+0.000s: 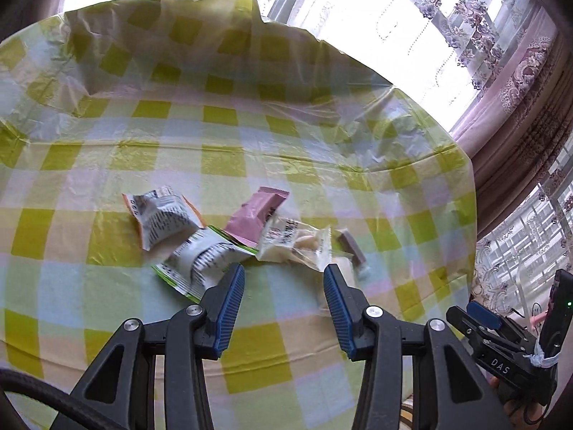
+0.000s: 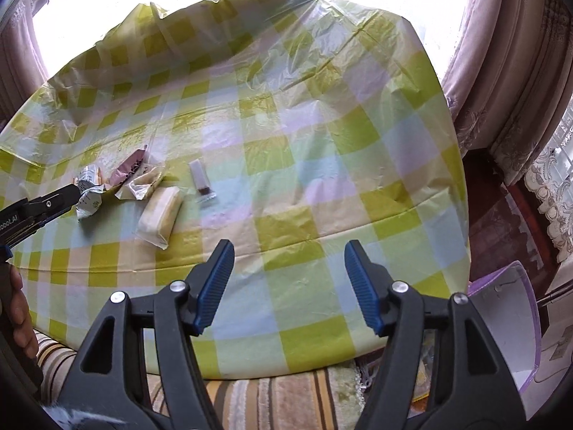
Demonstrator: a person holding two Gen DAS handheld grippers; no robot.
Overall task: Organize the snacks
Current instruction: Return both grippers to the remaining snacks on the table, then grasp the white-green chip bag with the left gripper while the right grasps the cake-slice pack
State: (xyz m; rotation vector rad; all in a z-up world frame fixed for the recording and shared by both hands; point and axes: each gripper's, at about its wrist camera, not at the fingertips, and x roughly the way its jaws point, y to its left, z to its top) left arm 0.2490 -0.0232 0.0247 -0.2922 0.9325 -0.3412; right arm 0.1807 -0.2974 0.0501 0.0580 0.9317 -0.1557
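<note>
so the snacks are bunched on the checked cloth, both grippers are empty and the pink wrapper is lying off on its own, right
Not quite: the pink wrapper is not on its own; it lies in the pile, touching the green-edged packet, as the left wrist view shows. The left gripper and right gripper are indeed empty over the checked cloth.

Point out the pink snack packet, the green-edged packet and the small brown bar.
pink snack packet [image 1: 255, 216], left wrist view, middle of its pink face
green-edged packet [image 1: 200, 261], left wrist view, white printed centre
small brown bar [image 2: 200, 178], right wrist view, middle of its wrapper
</note>
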